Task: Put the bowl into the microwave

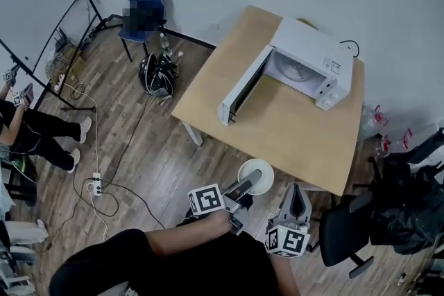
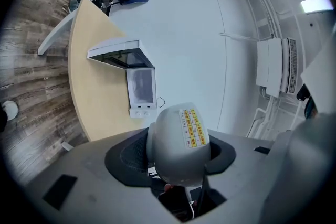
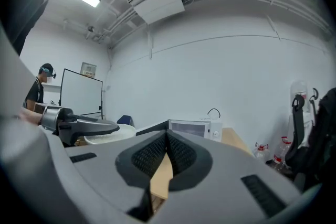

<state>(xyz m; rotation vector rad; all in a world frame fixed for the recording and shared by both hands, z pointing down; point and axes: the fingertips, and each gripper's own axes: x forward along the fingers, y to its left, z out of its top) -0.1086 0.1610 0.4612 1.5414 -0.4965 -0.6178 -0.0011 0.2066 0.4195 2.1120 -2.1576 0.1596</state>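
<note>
My left gripper (image 1: 251,182) is shut on a white bowl (image 1: 255,168), holding it by the rim above the table's near edge. In the left gripper view the bowl (image 2: 176,139) shows its underside with a yellow sticker, clamped between the dark pads (image 2: 128,155). A white microwave (image 1: 312,66) stands at the far side of the wooden table (image 1: 277,128), its door (image 1: 243,86) swung wide open. The right gripper (image 1: 298,190) hangs just right of the bowl, off the table's near edge. Its jaws (image 3: 167,136) are shut with nothing between them. From there I see the bowl (image 3: 113,135) at left and the microwave (image 3: 194,127) ahead.
A black office chair (image 1: 354,225) stands close on the right, with bottles (image 1: 381,142) behind it. On the floor to the left lie a dark bag (image 1: 156,73) and a power strip with cables (image 1: 97,184). A blue chair (image 1: 146,7), a whiteboard and a seated person (image 1: 28,128) are farther left.
</note>
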